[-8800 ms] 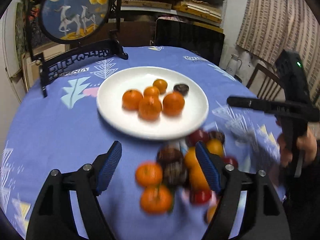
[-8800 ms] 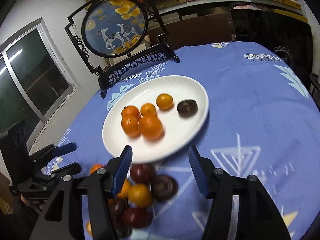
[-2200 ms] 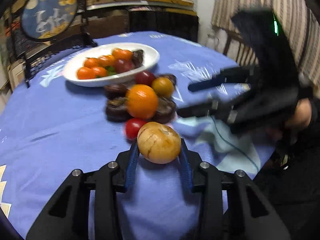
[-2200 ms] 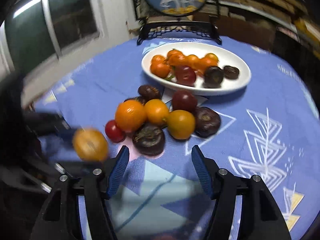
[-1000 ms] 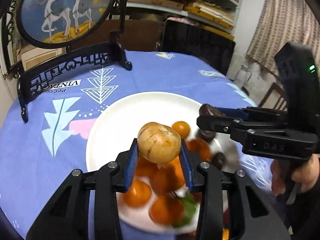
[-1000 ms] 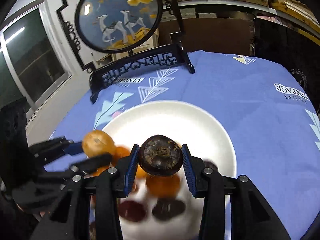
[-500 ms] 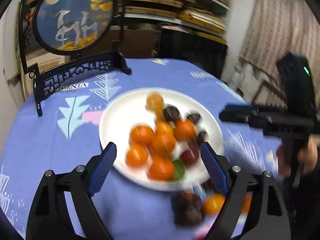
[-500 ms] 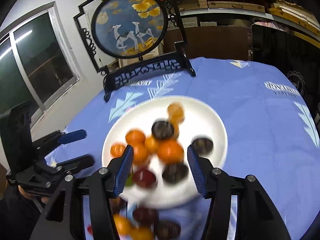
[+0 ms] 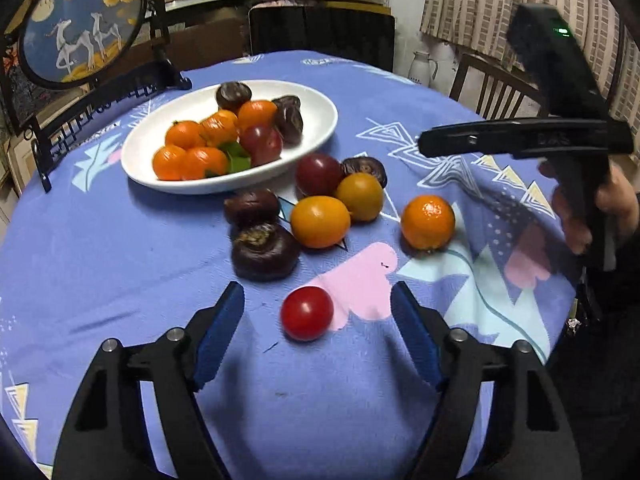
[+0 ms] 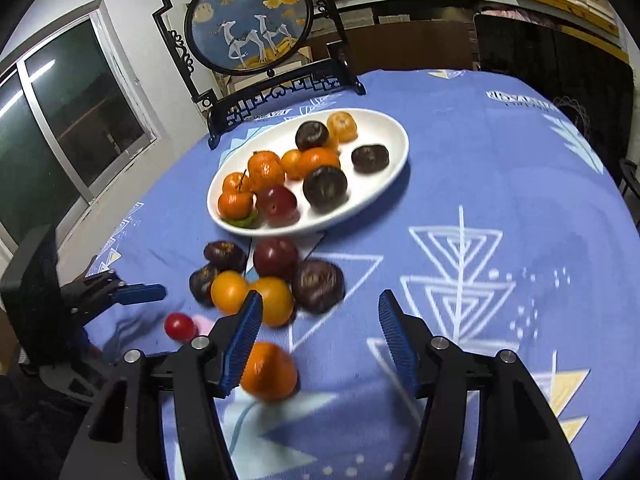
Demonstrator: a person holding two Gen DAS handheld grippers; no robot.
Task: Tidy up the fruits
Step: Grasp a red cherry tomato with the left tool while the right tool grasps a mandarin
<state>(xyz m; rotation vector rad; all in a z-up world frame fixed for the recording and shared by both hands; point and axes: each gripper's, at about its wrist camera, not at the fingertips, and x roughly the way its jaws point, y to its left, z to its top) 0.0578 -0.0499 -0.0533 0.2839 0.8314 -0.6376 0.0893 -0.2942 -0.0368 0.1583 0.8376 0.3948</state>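
Where a blue patterned tablecloth [image 9: 100, 248] covered the round table, lay loose fruit beside a white plate [image 9: 320, 128] of tangerines [image 9: 188, 160]. Behind stood a deer-painted screen [image 10: 250, 18]; cloth lettering perhaps "VINTAGE". Left gripper [image 9: 318, 322] gaped wide, empty, around a cherry tomato [image 9: 307, 313]. Right gripper [image 10: 320, 328] equally wide, empty, beside a tangerine [image 10: 270, 372].

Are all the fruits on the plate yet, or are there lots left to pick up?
Not yet. The white plate already holds a pile of oranges and dark fruits. Both the left gripper and the right gripper are open and hold nothing. Left on the blue tablecloth: a small red tomato between the left fingers, a lone orange, and a cluster of six more fruits beside the plate.
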